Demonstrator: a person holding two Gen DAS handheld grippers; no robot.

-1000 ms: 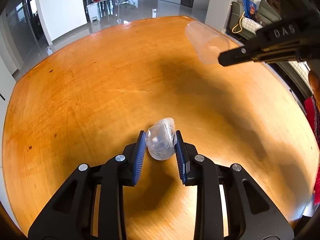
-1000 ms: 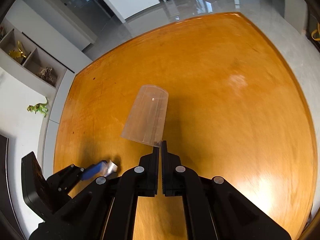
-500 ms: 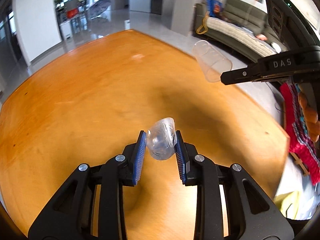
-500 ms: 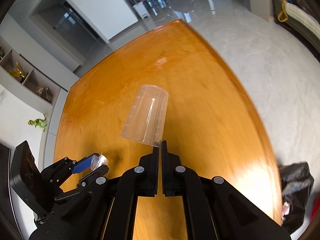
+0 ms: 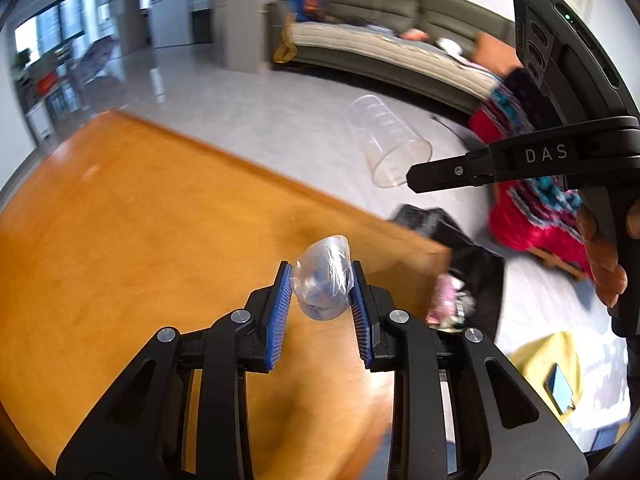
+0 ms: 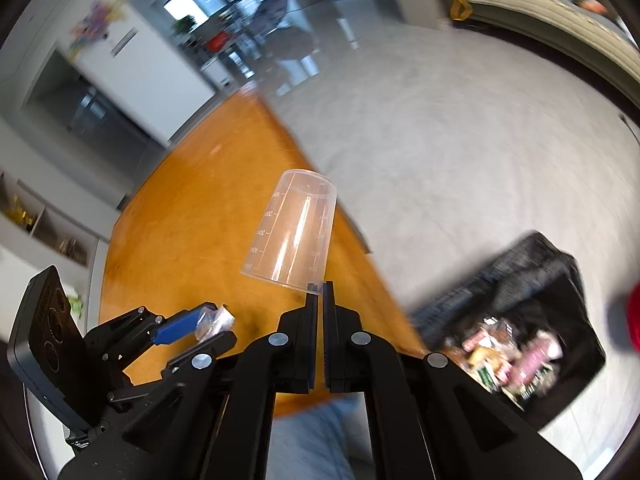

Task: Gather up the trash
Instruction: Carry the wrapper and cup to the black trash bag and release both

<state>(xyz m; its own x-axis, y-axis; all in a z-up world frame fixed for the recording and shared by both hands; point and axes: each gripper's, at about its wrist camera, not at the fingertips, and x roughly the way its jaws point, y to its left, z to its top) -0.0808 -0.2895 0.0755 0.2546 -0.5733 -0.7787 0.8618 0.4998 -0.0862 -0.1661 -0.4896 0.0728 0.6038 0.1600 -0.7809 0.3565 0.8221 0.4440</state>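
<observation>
Clear graduated plastic cup point(image 6: 290, 232) pinched by its rim in my right gripper point(image 6: 320, 296), crumpled clear cup point(image 5: 322, 280) squeezed in my left gripper point(image 5: 320, 286), both headed, I'd guess, for the open black trash bag point(image 6: 552, 280).

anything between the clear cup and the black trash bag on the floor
Nothing visible. The clear cup, pinched by its rim in the right hand-held gripper, hangs past the table edge, and only bare floor lies between it and the open black bag.

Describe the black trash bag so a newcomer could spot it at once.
Start at the orange wooden table and go to its near corner. On the grey floor just past it sits the black trash bag, its mouth open and showing colourful wrappers; nothing else on the floor there is black and open.
</observation>
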